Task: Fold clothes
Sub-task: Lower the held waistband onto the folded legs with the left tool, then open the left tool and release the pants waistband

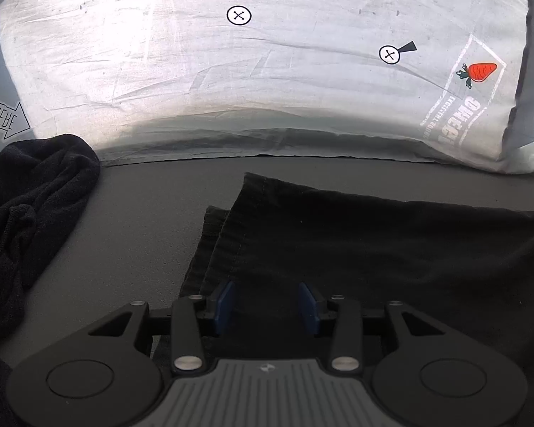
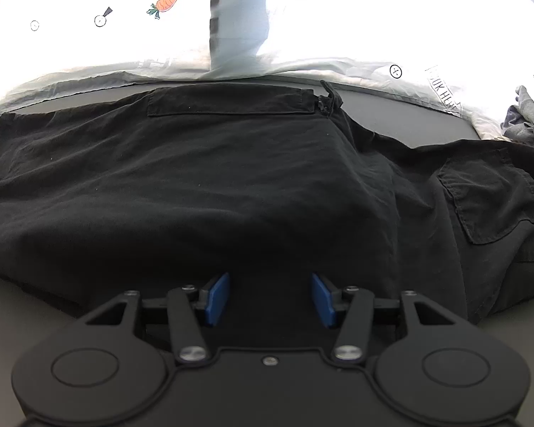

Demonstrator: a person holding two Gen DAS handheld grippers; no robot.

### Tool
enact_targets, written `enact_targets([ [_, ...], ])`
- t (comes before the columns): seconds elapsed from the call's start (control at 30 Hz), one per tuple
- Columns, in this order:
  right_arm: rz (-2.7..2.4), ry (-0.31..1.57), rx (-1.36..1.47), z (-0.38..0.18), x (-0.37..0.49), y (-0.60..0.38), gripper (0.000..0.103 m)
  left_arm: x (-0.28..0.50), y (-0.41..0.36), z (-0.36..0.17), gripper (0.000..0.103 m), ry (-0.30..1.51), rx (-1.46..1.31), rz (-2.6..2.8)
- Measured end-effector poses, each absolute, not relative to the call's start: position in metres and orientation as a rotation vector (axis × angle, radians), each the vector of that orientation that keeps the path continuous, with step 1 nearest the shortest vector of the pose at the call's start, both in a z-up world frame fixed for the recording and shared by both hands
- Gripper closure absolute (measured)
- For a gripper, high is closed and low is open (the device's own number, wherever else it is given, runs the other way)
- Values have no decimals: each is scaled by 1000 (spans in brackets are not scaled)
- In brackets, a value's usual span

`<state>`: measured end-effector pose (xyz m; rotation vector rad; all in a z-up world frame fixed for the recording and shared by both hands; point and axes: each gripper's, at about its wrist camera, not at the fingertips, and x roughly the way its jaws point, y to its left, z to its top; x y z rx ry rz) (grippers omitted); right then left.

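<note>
Black trousers [image 2: 203,178] lie spread on the grey table, with a pocket flap at the far edge and another pocket [image 2: 495,199] at the right. My right gripper [image 2: 270,297] is open, its blue pads either side of the near edge of the cloth. In the left wrist view the trouser leg end [image 1: 338,235] lies folded double, hem to the left. My left gripper [image 1: 266,306] is open over the leg's near edge, holding nothing.
A crumpled black garment [image 1: 28,206] lies at the left. A white sheet printed with carrots and button marks [image 1: 231,53] covers the far side of the table. A pile of grey and checked clothes [image 2: 527,121] sits at the far right. Grey tabletop [image 1: 142,220] shows between the garments.
</note>
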<state>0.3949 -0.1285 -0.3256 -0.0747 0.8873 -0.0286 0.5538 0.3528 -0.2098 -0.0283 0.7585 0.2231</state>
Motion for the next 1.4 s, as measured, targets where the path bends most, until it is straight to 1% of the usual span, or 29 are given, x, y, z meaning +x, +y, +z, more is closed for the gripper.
enact_targets([
  [0.03,-29,888,-72,-326,395,-129,50,554,359,-209,43,762,-41,244],
  [0.07,-29,889,-68,-326,395,-129,50,556,364,-210,40,774,-53,253],
  [0.27,-28,892,-67,-328,395,-129,50,559,367,-219,39,813,-49,179],
  [0.37,-30,895,-61,-329,394,-130,50,556,349,-222,43,798,49,132],
  [0.43,-35,900,-37,-329,395,-132,50,553,329,-225,58,776,188,88],
  [0.5,-36,903,-27,-330,396,-133,50,551,313,-228,62,758,313,75],
  [0.53,-35,904,-30,-330,396,-133,49,551,308,-229,62,755,355,76],
  [0.57,-34,904,-33,-330,396,-132,49,551,304,-230,61,751,397,78],
  [0.6,-34,903,-38,-330,396,-132,49,552,303,-230,57,753,410,86],
  [0.63,-33,903,-42,-330,396,-131,49,554,305,-229,49,757,400,99],
  [0.67,-32,902,-47,-330,395,-130,49,556,309,-228,44,762,380,119],
  [0.73,-30,901,-54,-330,395,-130,49,559,318,-226,28,769,343,159],
  [0.83,-31,900,-54,-331,394,-130,49,563,325,-227,25,773,319,187],
  [1.0,-32,900,-53,-331,395,-131,48,568,335,-226,26,783,247,151],
  [1.2,-31,902,-56,-332,395,-131,48,576,357,-227,26,813,80,86],
  [1.27,-32,903,-58,-332,395,-130,48,577,366,-228,33,827,6,54],
  [1.33,-33,903,-60,-333,395,-130,48,575,367,-227,56,816,-16,60],
  [1.37,-33,903,-60,-333,395,-129,48,573,367,-226,62,812,-24,77],
  [1.4,-33,903,-61,-333,395,-129,48,572,367,-225,78,811,-36,104],
])
